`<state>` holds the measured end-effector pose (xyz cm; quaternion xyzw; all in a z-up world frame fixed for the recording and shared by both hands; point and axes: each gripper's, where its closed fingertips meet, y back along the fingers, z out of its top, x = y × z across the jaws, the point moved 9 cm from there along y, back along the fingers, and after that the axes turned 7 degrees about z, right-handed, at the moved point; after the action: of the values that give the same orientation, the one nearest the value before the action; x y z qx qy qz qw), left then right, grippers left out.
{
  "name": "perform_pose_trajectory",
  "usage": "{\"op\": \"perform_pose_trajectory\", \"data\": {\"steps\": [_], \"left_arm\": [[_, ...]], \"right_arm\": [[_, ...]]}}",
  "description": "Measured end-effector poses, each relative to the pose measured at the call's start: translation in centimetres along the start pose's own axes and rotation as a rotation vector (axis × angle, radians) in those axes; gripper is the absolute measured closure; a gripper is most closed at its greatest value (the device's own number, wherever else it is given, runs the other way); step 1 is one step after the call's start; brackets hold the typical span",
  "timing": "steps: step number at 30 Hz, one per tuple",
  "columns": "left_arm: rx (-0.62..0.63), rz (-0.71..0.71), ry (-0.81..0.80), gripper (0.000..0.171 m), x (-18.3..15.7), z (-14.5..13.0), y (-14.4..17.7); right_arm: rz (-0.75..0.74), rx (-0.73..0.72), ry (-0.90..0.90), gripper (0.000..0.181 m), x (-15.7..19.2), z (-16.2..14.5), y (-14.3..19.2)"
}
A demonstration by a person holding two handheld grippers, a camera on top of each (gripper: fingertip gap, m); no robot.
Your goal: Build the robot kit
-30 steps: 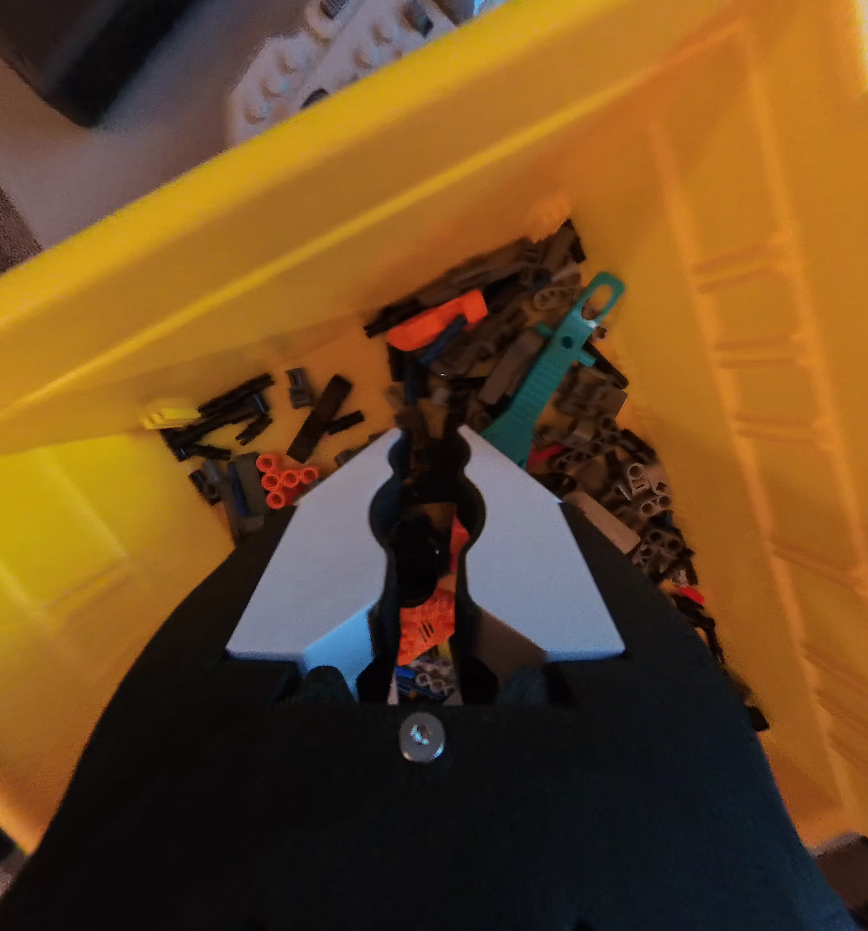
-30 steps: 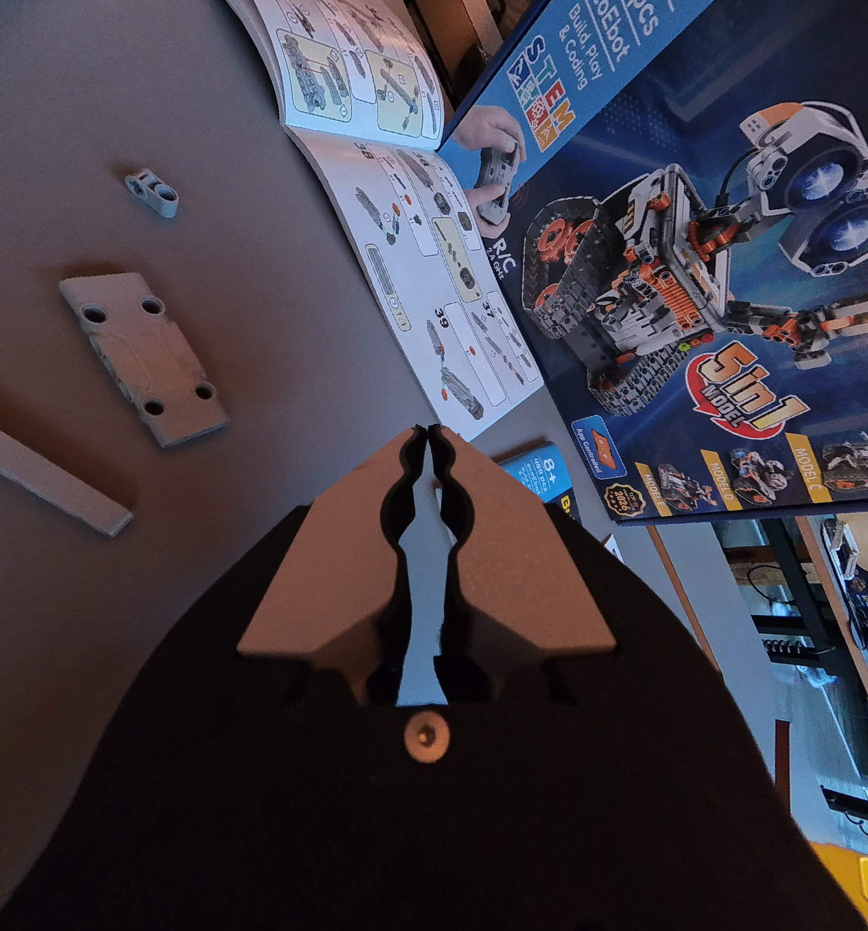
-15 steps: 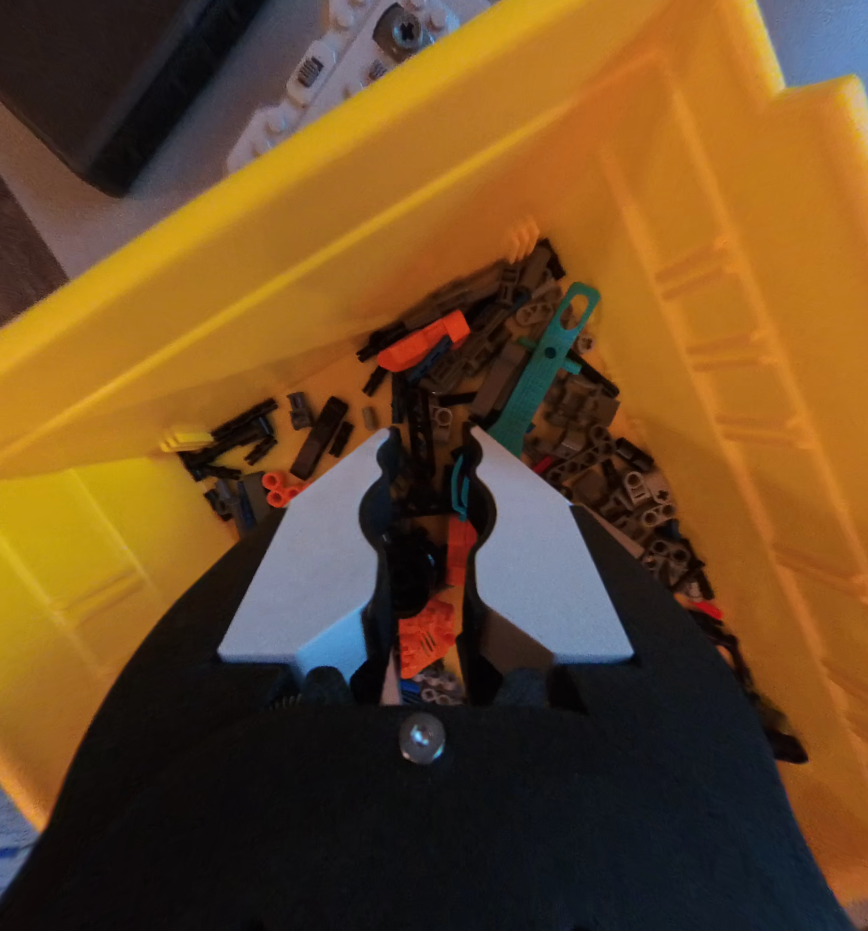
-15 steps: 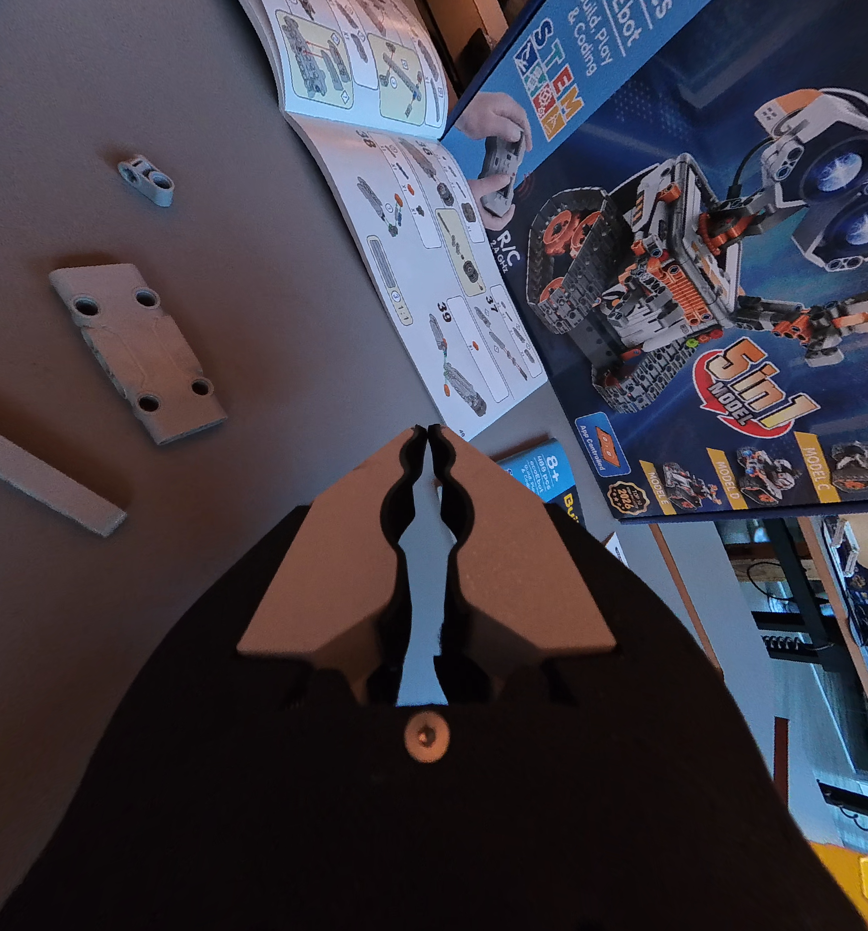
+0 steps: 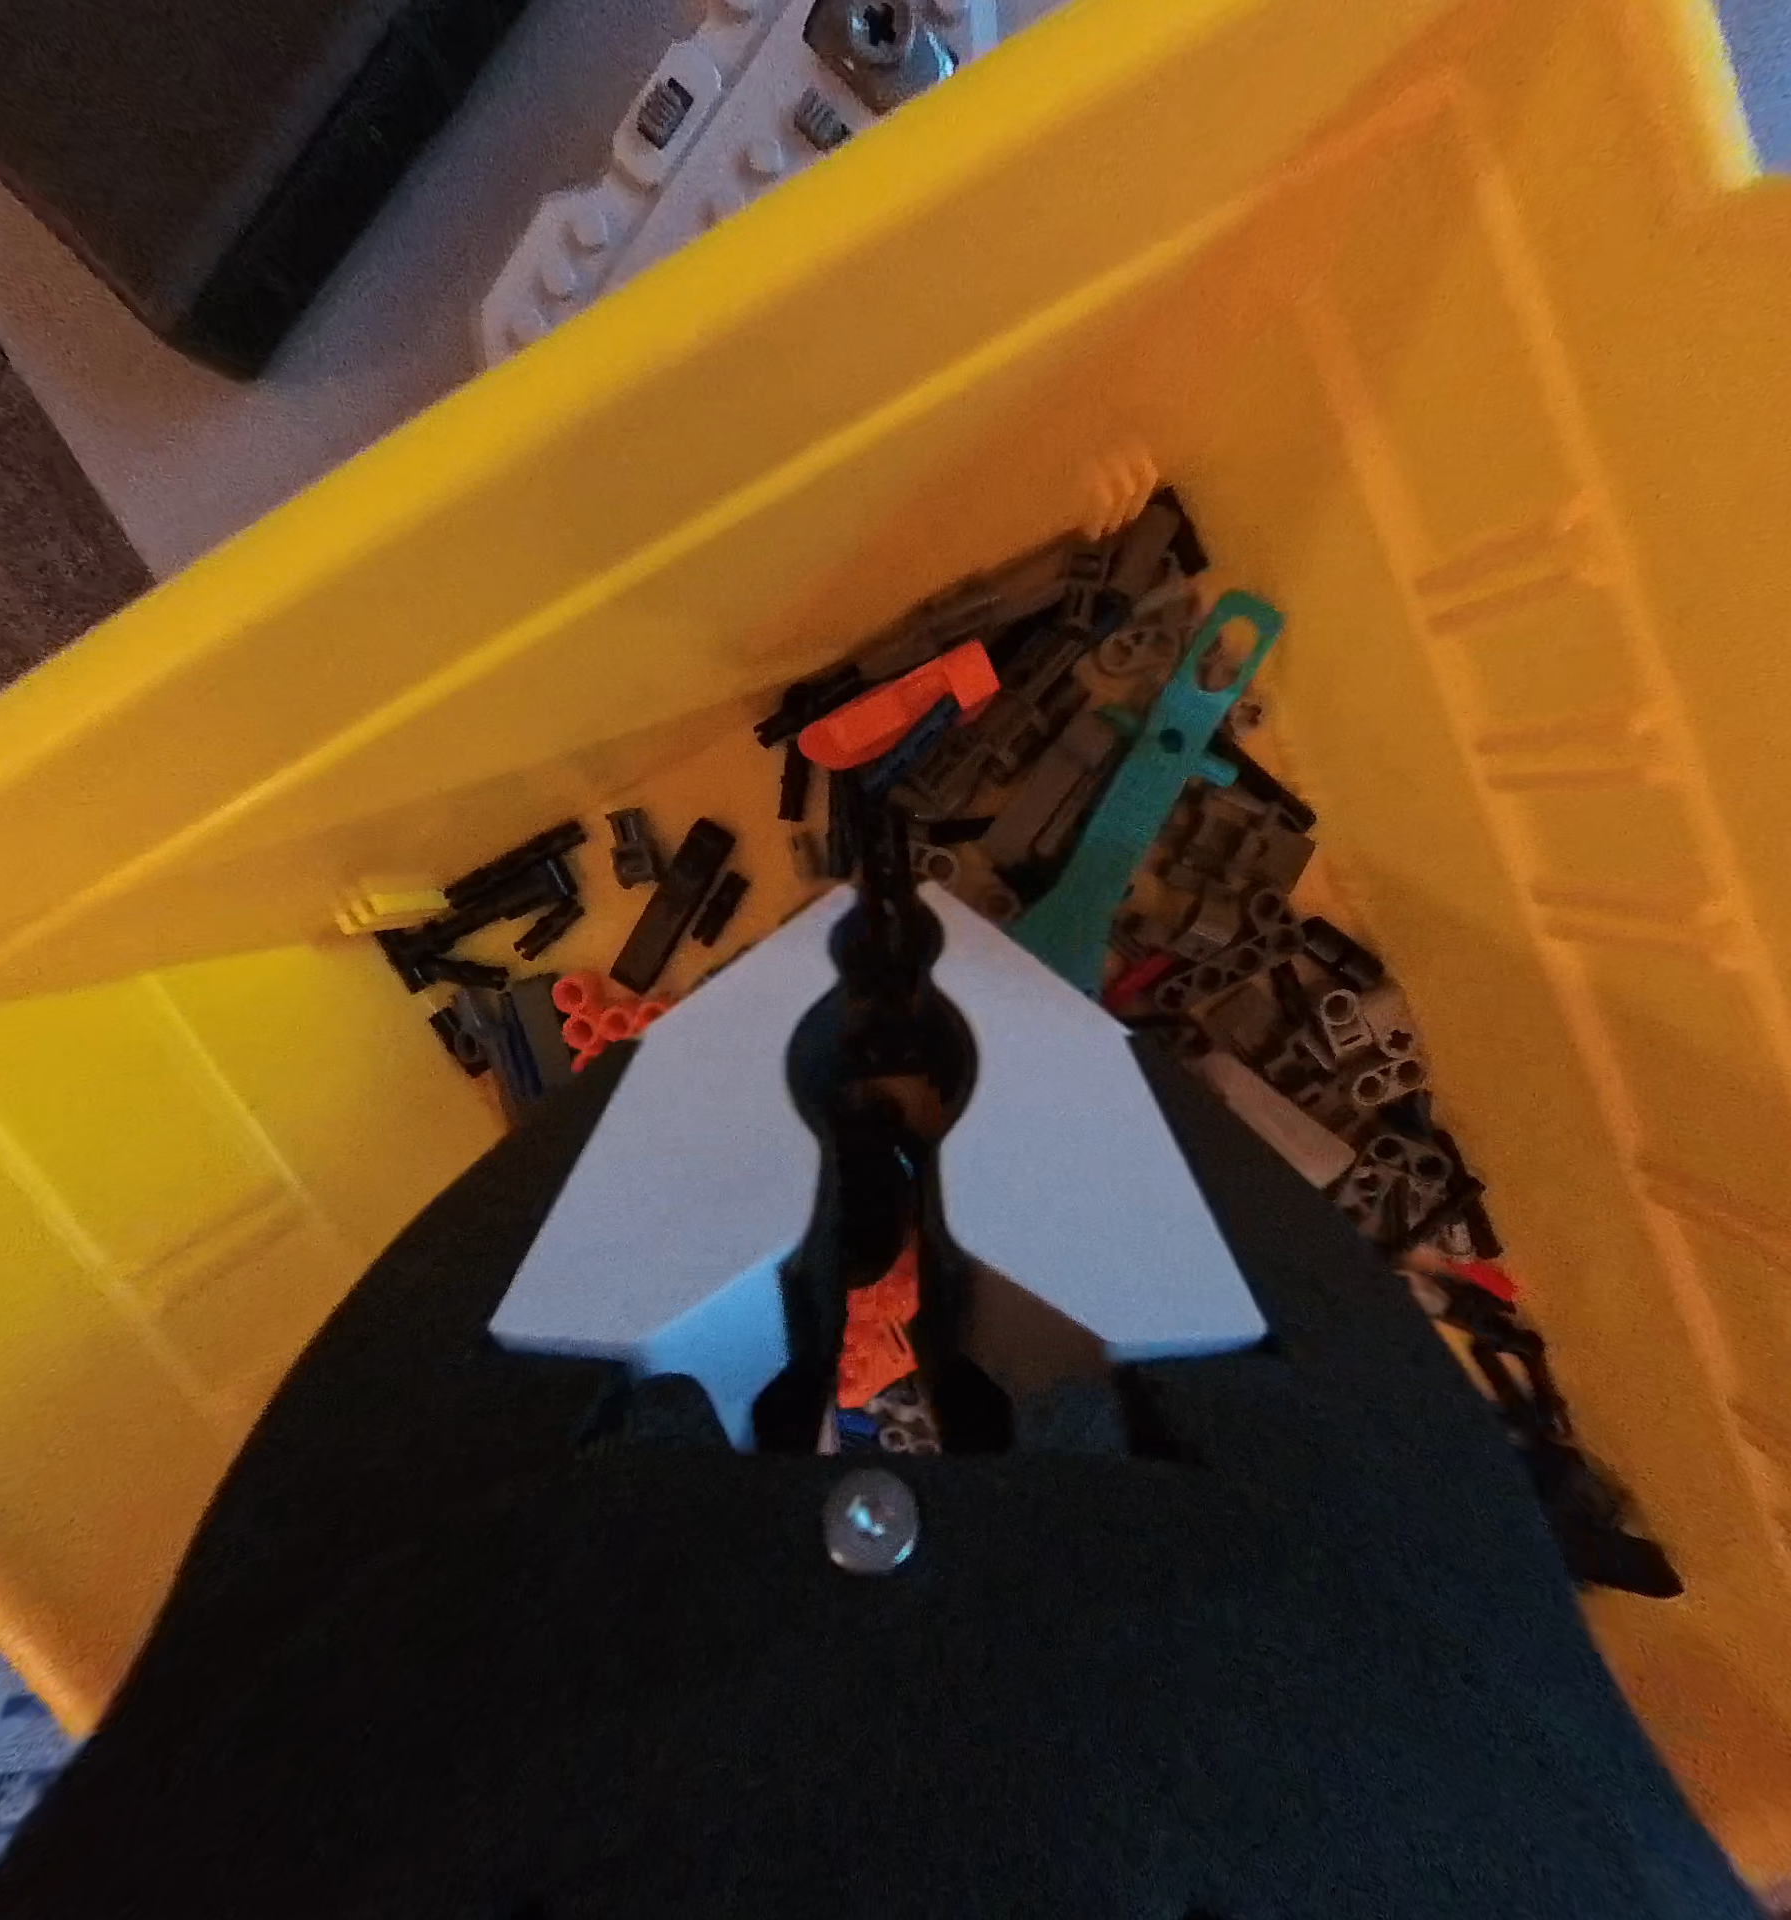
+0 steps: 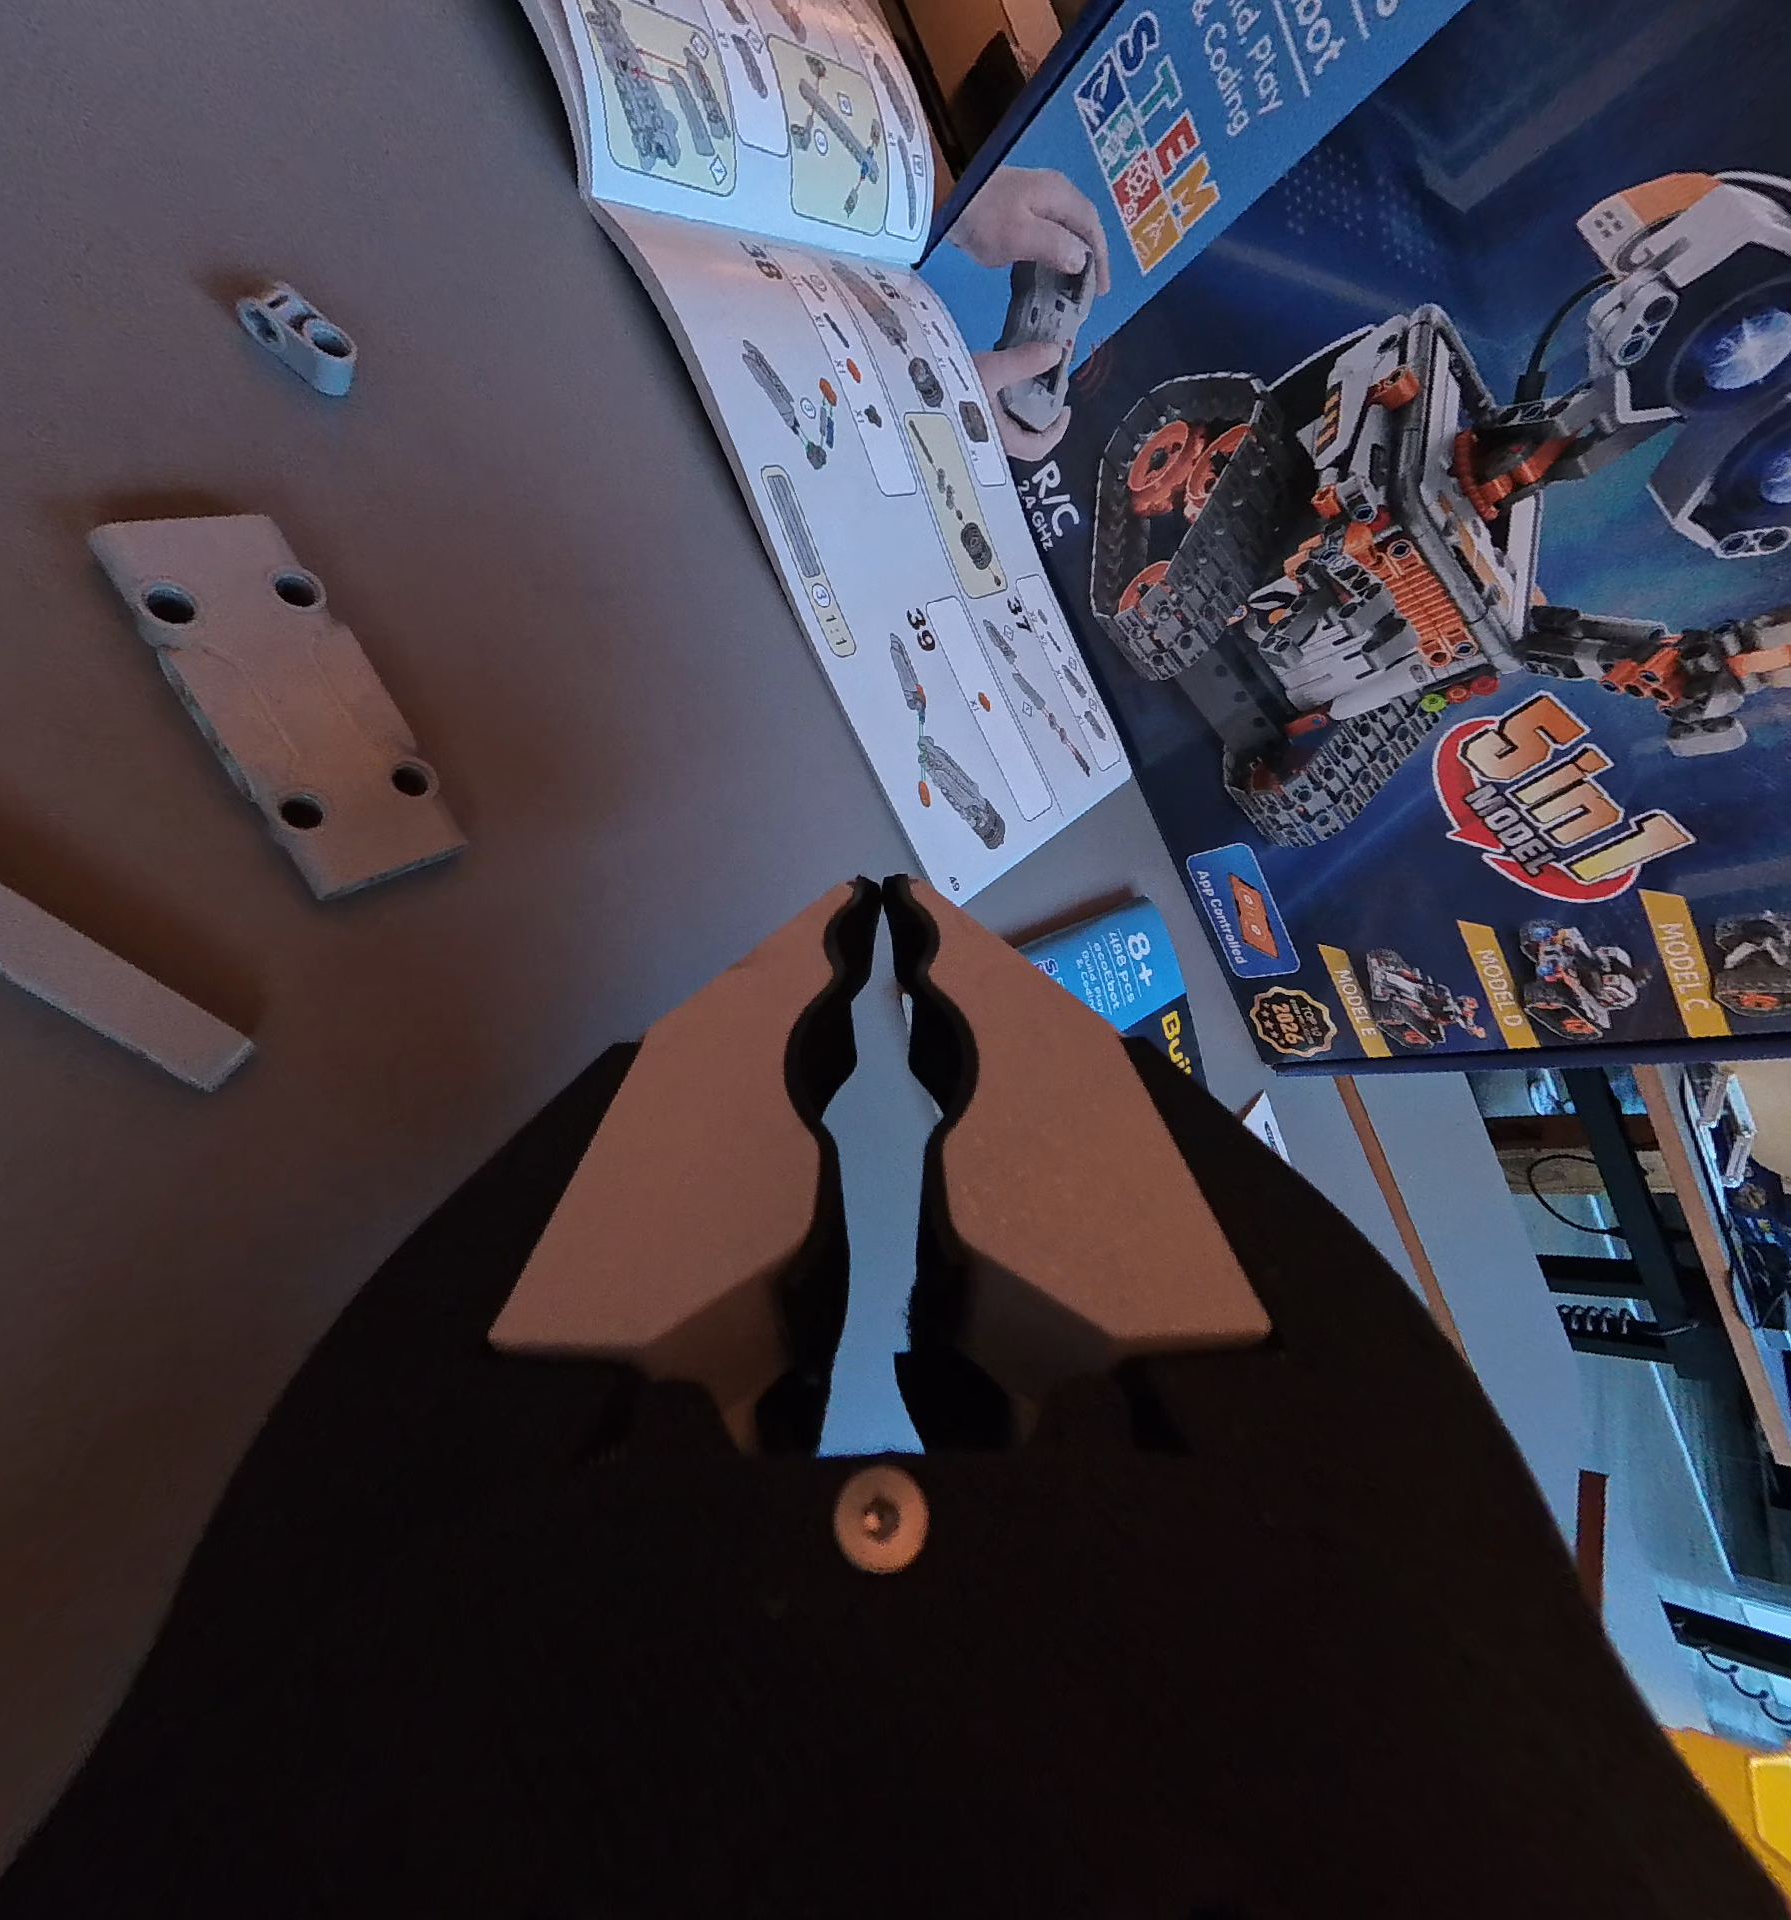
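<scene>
Reaching into the yellow bin (image 5: 662,499), the left gripper (image 5: 883,904) has its fingers pinched on one long black beam (image 5: 875,852).
The beam's long axis runs along the fingers, its free end pointing over the heap of small dark bricks (image 5: 1234,935), beside one teal strap (image 5: 1140,800). The right gripper (image 6: 880,883) hangs empty, tips nearly touching, over the grey table (image 6: 558,520) with one four-holed plate (image 6: 278,696).

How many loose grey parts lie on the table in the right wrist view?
3: a small two-hole connector farthest away, a four-hole plate nearer, a flat strip at the left edge. The gripper may hide others.
</scene>
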<state>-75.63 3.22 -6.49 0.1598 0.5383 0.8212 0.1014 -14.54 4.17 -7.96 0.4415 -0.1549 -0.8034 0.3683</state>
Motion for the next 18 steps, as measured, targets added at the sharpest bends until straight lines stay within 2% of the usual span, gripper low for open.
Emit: {"op": "perform_pose_trajectory", "data": {"steps": [3,7,8,10,12,14,16,18], "left_arm": [[0.033,0.114,-0.023,0.171,1.0,-0.1,0.0],[0.081,0.288,0.039,0.17,2.9,-1.0,0.3],[0.063,0.28,0.059,0.159,2.9,-0.9,0.3],[-0.017,0.179,0.065,0.152,1.9,-0.3,0.4],[-0.108,0.029,0.013,0.143,0.3,0.7,0.4],[-0.135,-0.062,-0.079,0.13,-1.0,1.2,-0.1],[-0.152,-0.042,-0.139,0.125,-1.2,1.6,-0.7],[-0.141,-0.054,-0.129,0.127,-1.1,1.8,-1.2]], "right_arm": [[-0.006,0.006,0.001,0.178,-0.1,-0.1,0.1],[-0.001,0.007,-0.013,0.178,-0.2,-0.3,0.0],[0.002,0.008,-0.014,0.178,-0.2,-0.3,-0.1],[0.006,0.011,-0.011,0.178,-0.1,-0.3,-0.2],[0.01,0.018,-0.005,0.178,0.0,-0.3,-0.3],[0.01,0.024,0.002,0.178,0.1,-0.3,-0.4],[0.009,0.029,0.004,0.178,0.1,-0.3,-0.4],[0.009,0.032,0.002,0.178,0.1,-0.4,-0.3]]}}
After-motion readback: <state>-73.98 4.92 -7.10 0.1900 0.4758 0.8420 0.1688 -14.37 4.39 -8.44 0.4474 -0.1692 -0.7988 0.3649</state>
